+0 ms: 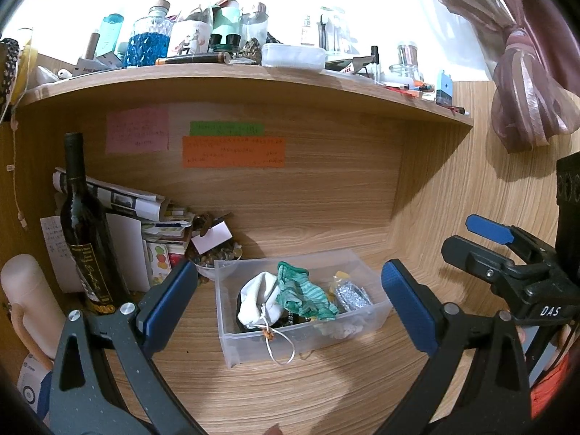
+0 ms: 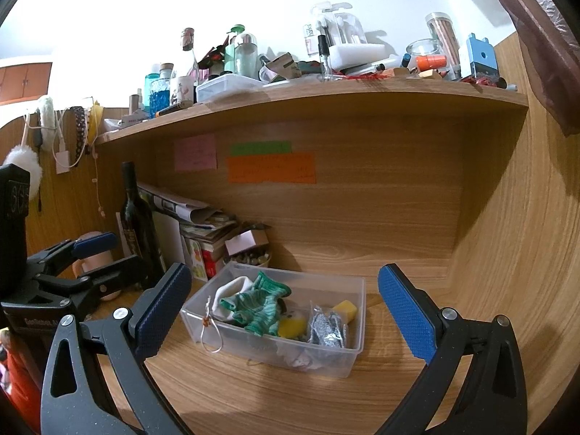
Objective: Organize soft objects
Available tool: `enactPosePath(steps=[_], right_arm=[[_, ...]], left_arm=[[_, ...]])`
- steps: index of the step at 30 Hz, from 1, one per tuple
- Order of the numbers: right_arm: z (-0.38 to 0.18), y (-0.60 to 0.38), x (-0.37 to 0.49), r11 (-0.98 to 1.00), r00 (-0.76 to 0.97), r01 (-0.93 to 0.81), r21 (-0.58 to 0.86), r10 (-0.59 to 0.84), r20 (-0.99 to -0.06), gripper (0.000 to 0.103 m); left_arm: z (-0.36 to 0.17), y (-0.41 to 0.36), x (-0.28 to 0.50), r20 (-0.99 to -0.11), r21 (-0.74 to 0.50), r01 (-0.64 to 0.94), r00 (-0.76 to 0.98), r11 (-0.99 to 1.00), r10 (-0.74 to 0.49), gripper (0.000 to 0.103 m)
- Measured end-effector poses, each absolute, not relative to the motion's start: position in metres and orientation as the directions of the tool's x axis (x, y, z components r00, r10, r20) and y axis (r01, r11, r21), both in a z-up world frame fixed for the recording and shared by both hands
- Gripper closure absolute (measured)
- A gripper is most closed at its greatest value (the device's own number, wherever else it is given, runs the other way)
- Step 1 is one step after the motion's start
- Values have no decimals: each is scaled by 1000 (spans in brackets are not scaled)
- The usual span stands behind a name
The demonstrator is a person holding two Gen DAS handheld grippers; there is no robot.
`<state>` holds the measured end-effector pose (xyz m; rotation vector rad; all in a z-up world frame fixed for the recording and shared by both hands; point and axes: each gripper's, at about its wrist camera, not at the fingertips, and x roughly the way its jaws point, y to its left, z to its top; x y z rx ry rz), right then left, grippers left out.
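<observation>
A clear plastic bin (image 1: 232, 340) (image 2: 357, 344) stands on the wooden desk. It holds a white drawstring pouch (image 1: 259, 299) (image 2: 226, 295), a green striped cloth (image 1: 302, 291) (image 2: 259, 306), a silver glitter pouch (image 1: 351, 295) (image 2: 328, 326) and yellow sponges (image 2: 344, 308). The pouch's cord (image 1: 279, 348) hangs over the bin's front wall. My left gripper (image 1: 290, 304) is open and empty, just in front of the bin. My right gripper (image 2: 284, 308) is open and empty, also facing the bin.
A dark wine bottle (image 1: 81, 228) (image 2: 136, 223), stacked papers (image 1: 145, 210) and a bowl of small items (image 1: 217, 255) stand left of the bin. A cluttered shelf (image 1: 253, 76) (image 2: 326, 90) overhangs the desk. A curtain (image 1: 525, 83) hangs at right.
</observation>
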<state>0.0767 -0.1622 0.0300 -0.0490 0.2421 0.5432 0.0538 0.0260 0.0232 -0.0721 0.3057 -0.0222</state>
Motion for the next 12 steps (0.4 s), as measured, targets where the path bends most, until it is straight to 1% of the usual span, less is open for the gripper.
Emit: enactPosePath(steps=[12], right_arm=[[28,-161,81,856,827,-516,22,505,-247,0]], left_arm=[[20,27,57,-314,-89,19,948,996,-46,0]])
